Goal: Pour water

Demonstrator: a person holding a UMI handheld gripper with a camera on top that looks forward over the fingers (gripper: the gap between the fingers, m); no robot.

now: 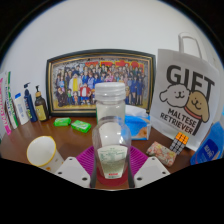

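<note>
The tool (112, 166) pinches a clear plastic bottle (111, 125) upright between its two magenta pads (92, 160), both fingers pressing on the bottle's lower part, where a label shows. Taking that bottle as the landmark, a round white lid (42, 151) lies on the wooden tabletop (20, 140) to its left, two small green packets (80, 126) lie behind it to the left, and a framed group photograph (88, 82) leans against the wall directly behind it. To the right of the bottle stands a white gift bag (186, 96) printed with a dog, and far to its left a row of tubes and bottles (22, 106) stands by the wall.
</note>
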